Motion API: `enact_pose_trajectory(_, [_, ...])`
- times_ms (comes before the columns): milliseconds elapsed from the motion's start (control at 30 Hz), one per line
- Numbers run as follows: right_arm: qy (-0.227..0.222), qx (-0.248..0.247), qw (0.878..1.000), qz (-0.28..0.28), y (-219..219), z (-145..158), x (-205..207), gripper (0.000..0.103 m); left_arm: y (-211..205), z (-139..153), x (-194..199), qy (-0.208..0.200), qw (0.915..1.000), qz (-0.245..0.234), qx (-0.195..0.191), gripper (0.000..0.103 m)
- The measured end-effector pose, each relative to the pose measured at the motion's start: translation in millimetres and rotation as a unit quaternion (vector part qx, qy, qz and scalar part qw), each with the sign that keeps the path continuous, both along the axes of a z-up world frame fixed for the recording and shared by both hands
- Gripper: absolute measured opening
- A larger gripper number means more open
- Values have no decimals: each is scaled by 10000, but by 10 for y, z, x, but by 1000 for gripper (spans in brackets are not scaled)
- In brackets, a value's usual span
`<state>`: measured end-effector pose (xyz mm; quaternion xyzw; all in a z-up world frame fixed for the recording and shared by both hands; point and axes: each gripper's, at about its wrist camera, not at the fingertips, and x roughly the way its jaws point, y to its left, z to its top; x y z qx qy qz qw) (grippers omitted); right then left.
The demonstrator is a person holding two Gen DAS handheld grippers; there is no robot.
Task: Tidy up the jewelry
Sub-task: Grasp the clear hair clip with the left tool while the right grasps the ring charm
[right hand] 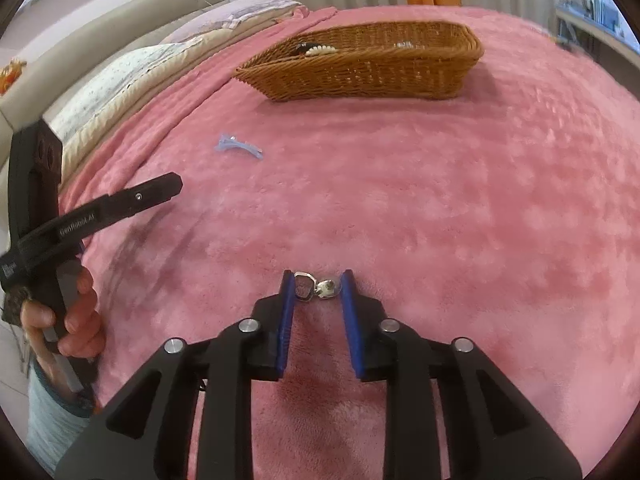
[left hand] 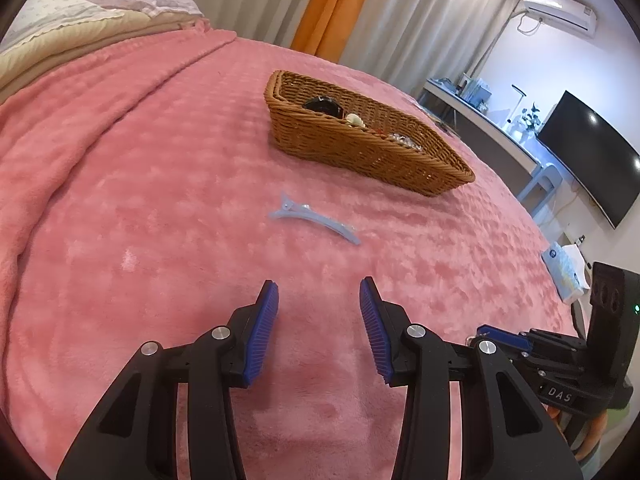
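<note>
Right gripper (right hand: 318, 280) pinches a small shiny silver earring (right hand: 316, 286) on the fuzzy pink blanket (right hand: 440, 200).
Only the left view shows the left gripper (left hand: 319, 290) wide apart and empty, near the pale blue plastic hair clip (left hand: 312, 218) and brown woven basket (left hand: 360, 152).

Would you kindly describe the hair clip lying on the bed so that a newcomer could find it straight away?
Start from the pink blanket that covers the bed, then find the brown wicker basket standing on it. On the open blanket, nearer the grippers than the basket and apart from it, lies the hair clip. It is a long, slim, pale blue clip, the only loose piece lying flat there outside the basket.
</note>
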<state>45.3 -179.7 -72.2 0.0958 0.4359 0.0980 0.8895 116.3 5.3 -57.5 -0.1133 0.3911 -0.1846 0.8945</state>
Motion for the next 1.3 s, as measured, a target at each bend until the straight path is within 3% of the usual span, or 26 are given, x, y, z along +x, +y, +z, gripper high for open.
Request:
enact_pose_trajectory(133, [-114,-100,9999,4,20,36,-17,8,-35,14,87,229,9993,-56,-282,41])
enact_pose_trajectory(267, [-243,-218,9994,-142,-70,108,31,8,-174,-6,285,658,9974,-8,-285,41])
enact_pose_trajectory(500, [-74,377,9990,-235,-348,-41,125,8,-75,-140,752,1235,9838,613,-1149,41])
enact_pose_trajectory(567, [-72,601,9979,-222,-409,-60,130,8,-52,-169,833,1302,9811,757,-1217,41])
enact_pose_trajectory(667, [-55,702,9973,-201,-428,-86,147,8,-101,-182,955,1275,9821,868,-1085,40])
enact_pose_trajectory(733, [-77,712,9973,-189,-427,-89,139,8,-157,-180,995,1226,9848,854,-881,34])
enact_pose_trajectory(800, [-82,758,9969,-187,-425,-94,141,8,-273,-187,1034,1169,9891,766,-455,11])
enact_pose_trajectory(967, [-105,810,9965,-191,-438,-101,121,8,-417,-147,1033,993,9944,319,-189,6])
enact_pose_trajectory(1067, [-124,852,9961,-193,-453,-103,111,8,-501,-88,871,943,9952,-268,2,5])
enact_pose_trajectory(1300, [-199,976,9944,-340,-560,-95,46,8,-493,-109,398,971,9902,-955,311,6])
